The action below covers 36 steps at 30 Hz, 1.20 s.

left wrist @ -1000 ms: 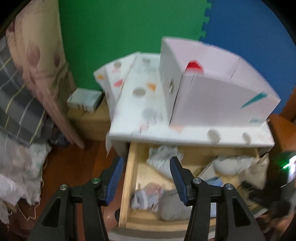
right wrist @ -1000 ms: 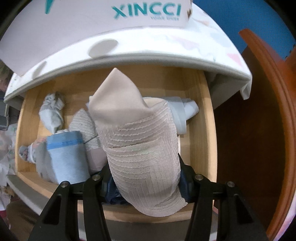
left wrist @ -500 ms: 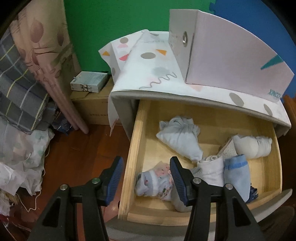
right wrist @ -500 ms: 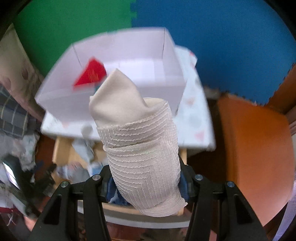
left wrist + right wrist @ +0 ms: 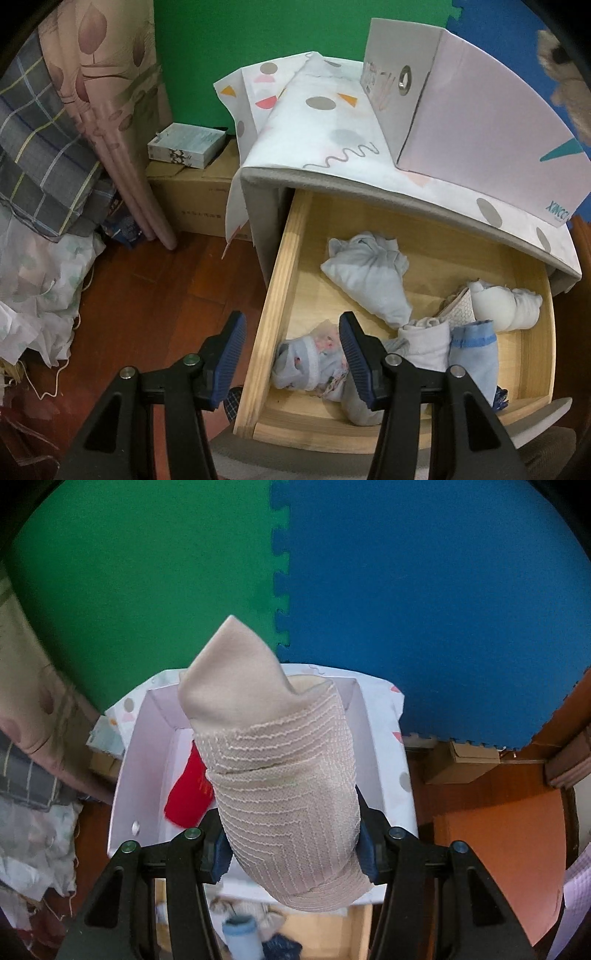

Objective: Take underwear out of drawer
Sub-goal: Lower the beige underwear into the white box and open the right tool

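Beige rolled underwear [image 5: 284, 775] was clamped in the right gripper [image 5: 291, 845] fingers, held above the white box [image 5: 147, 746], clear of the wooden drawer [image 5: 280, 295]. One red piece [image 5: 188, 794] already lay in the box. Left gripper [image 5: 291, 354] fingers stood apart, empty, over the drawer's left wall. Several rolls [image 5: 369, 280] remained inside the drawer. Wood floor [image 5: 147, 295] beside the drawer; green and blue foam mats [image 5: 406, 590] behind.

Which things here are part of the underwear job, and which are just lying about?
Part of the job:
- beige underwear, clamped in the right gripper
- open drawer with rolled underwear left inside
- white box on the cabinet, a red piece inside
- left gripper, open, over the drawer's edge

Lying about:
- cardboard box
- small carton
- plaid cloth
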Motion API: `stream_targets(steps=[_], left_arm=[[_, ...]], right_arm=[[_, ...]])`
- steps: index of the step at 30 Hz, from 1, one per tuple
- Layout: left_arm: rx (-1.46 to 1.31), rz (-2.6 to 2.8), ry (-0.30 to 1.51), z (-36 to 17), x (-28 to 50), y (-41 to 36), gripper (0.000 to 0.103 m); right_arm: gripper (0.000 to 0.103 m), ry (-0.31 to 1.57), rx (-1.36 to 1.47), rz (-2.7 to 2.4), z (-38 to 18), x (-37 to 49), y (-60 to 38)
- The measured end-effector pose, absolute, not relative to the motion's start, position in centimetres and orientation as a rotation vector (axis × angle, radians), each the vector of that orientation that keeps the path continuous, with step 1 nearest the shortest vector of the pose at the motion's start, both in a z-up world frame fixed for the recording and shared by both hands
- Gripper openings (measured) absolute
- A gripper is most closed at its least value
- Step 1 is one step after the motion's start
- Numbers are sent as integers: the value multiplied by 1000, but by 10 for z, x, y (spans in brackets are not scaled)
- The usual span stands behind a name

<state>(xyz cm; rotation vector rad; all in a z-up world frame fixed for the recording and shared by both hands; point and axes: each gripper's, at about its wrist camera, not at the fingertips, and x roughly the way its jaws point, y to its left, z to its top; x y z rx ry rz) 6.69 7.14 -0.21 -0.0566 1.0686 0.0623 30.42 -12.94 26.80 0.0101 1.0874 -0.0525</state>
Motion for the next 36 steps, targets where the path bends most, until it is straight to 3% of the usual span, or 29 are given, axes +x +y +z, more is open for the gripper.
stream_targets(steps=[18, 23, 36], left_arm=[[-67, 69, 1057, -2, 67, 72, 54], [-65, 68, 1061, -4, 69, 72, 54], [-63, 58, 1112, -12, 72, 71, 54]], right_arm=[[56, 1424, 36, -132, 133, 367, -131], [65, 1386, 3, -139, 144, 357, -130], [65, 1347, -110, 7, 211, 245, -110]])
